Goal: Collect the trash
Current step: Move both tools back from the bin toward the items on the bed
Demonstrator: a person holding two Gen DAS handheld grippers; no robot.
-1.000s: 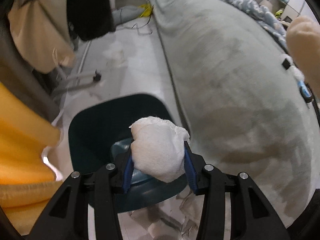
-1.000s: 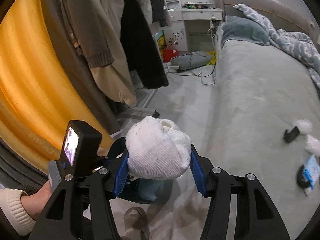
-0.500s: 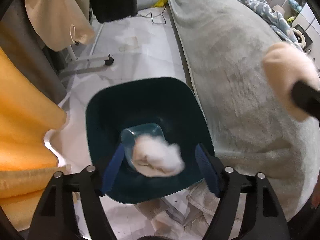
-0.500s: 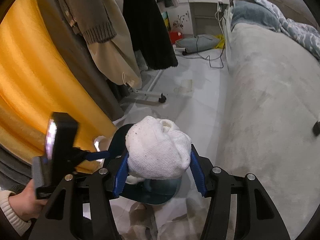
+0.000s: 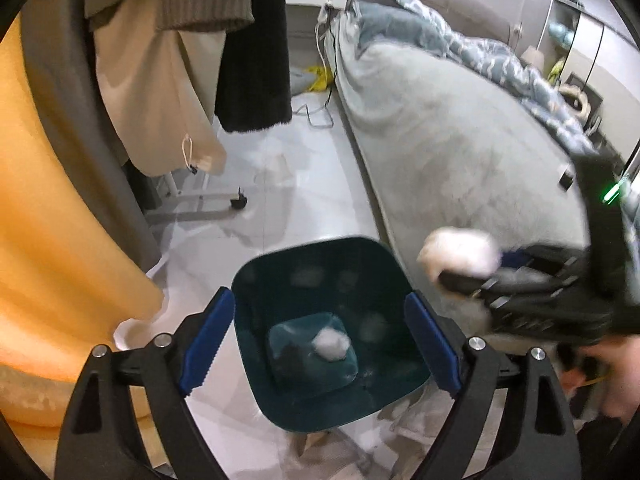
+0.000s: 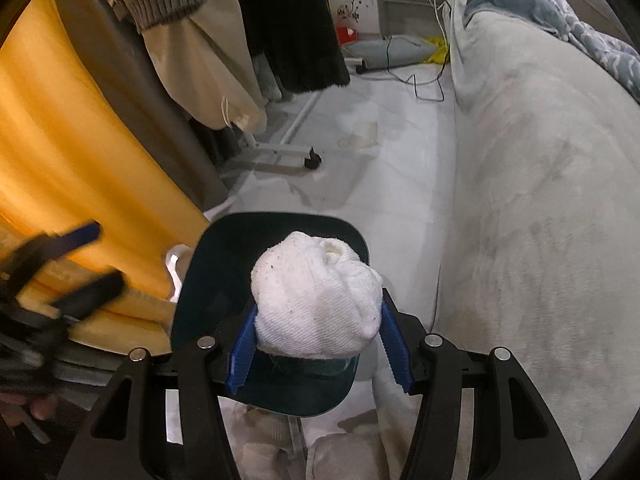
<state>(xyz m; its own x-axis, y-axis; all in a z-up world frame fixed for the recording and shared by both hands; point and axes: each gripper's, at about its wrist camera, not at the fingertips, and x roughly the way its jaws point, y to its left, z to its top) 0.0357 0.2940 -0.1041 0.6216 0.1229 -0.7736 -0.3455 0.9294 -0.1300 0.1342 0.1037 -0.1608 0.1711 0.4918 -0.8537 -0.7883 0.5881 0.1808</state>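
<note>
A wide bed with a pale grey plush cover [image 5: 460, 152] fills the right side of both views, a blue-grey patterned quilt [image 5: 500, 56] bunched at its far end. On the left hangs a thick orange curtain [image 5: 60, 220], and beside it a rack of hanging clothes, among them a cream garment [image 5: 160, 92] and a black fuzzy one [image 5: 254, 48], stands over the glossy white tiled floor [image 5: 288, 200].

On that floor, just beside the bed's edge, sits a dark teal square plastic waste bin [image 5: 280, 280]. A small white wad of tissue [image 5: 331, 345] lies at its bottom, resting on a lighter teal patch there.

The left gripper [image 5: 318, 344] hangs above the bin's mouth. Its jaws have just been opening and now stand spread wide, nothing between the blue pads, the wad lying far below them in the bin.

The right gripper [image 6: 318, 350] is over the near rim of the same bin [image 6: 208, 272], pinching a balled white knitted sock [image 6: 316, 300] between its pads; the ball bulges above the fingers. In the left view this gripper appears blurred at the right, its white bundle poised just beside the bin's rim.
</note>
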